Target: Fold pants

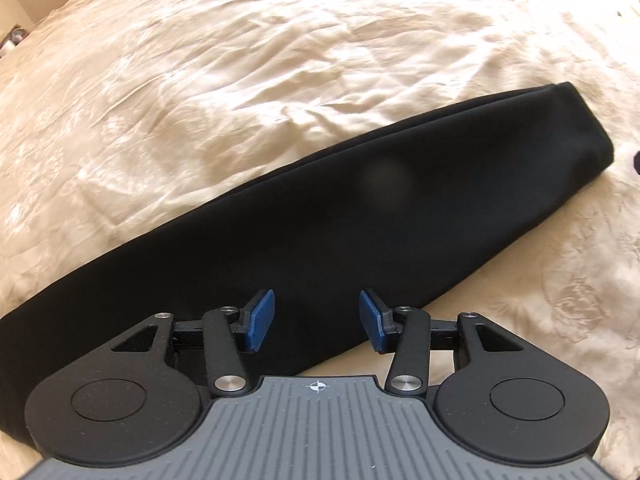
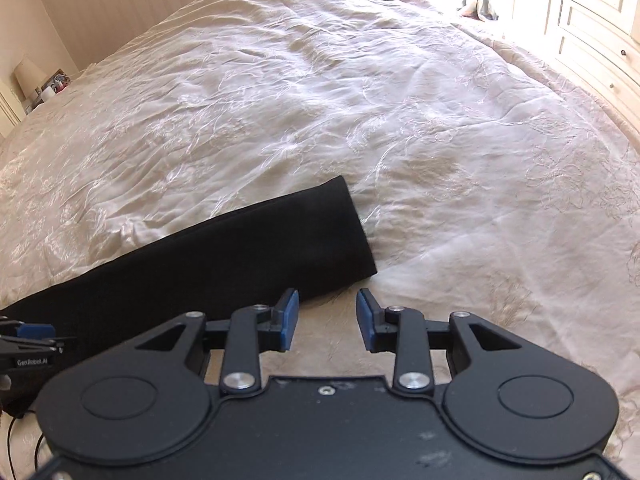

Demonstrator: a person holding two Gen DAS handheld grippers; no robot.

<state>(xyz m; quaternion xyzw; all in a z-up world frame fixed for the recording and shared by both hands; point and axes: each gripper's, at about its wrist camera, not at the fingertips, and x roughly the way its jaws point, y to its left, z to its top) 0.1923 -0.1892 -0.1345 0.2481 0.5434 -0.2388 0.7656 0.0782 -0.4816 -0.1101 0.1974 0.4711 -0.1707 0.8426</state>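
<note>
Left wrist view. Black pants (image 1: 320, 216): one long, narrow band, legs laid together, lying flat on the bed and running diagonally from the lower left edge of the frame to a squared-off end at the upper right. A doubled edge shows along the upper side near that end. Bedspread (image 1: 240, 60): cream, embroidered, creased, filling the upper half and the right side. Left hand-held gripper (image 1: 316, 320): bottom centre, blue pads (image 1: 262, 318) spread apart, nothing between them; the dark cloth lies beyond and beneath the gap, and contact cannot be told.

Right wrist view. Pants (image 2: 224, 264): same black band, entering at the lower left and ending in a straight hem at centre frame, flat on the bedspread (image 2: 360, 100). Right hand-held gripper (image 2: 327, 320): bottom centre, blue pads (image 2: 290, 318) apart with nothing pinched. Bare bedspread shows in the gap, and the hem's lower corner lies just up and left of the left pad. Left hand-held gripper (image 2: 34, 334): partly seen at the lower left edge, over the pants. Small lamp (image 2: 28, 76) and clutter: upper left, beside the bed. White panelled cupboard doors (image 2: 600, 20): upper right, in strong light.
</note>
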